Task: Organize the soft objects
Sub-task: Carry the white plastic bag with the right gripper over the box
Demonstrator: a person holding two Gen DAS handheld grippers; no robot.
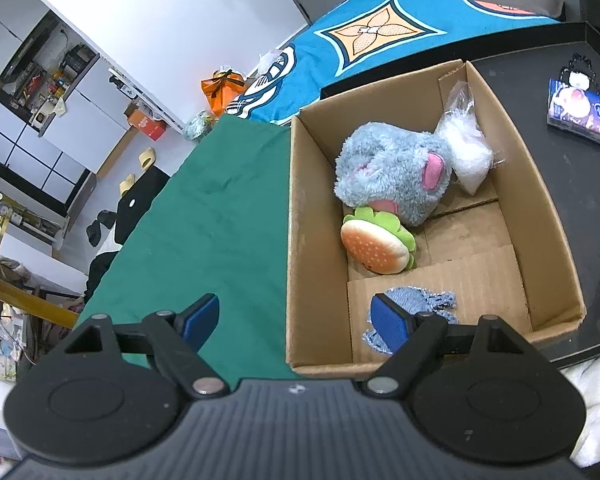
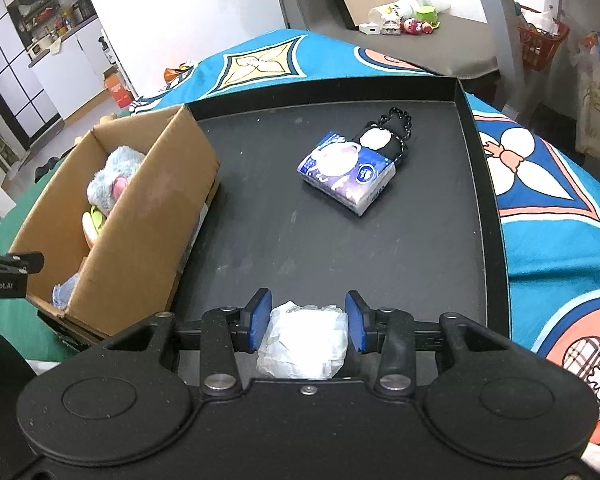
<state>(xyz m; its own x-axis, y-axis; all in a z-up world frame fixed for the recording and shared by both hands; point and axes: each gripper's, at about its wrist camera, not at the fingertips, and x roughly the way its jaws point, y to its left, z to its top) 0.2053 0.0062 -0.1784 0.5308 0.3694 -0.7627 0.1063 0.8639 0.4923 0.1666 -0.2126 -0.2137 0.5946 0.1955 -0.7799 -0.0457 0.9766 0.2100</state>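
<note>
A cardboard box [image 1: 540, 216] holds a grey-blue plush toy [image 1: 392, 176], a plush burger [image 1: 374, 246], a clear bag of white stuffing [image 1: 466, 148] and a blue denim scrap [image 1: 420, 304]. My left gripper [image 1: 296, 320] is open and empty, straddling the box's near left wall, its right finger over the denim scrap. In the right wrist view the box [image 2: 148, 208] stands at the left. My right gripper [image 2: 308, 320] is open around a white wrapped soft packet [image 2: 304, 340] lying on the black tray [image 2: 472, 200]; the pads stand just beside it.
A blue tissue pack [image 2: 346, 172] and a black-and-white beaded pouch [image 2: 384, 136] lie on the tray's far part; both also show in the left wrist view [image 1: 578, 112]. A green cloth [image 1: 220, 216] covers the table left of the box. A blue patterned cloth [image 2: 560, 208] surrounds the tray.
</note>
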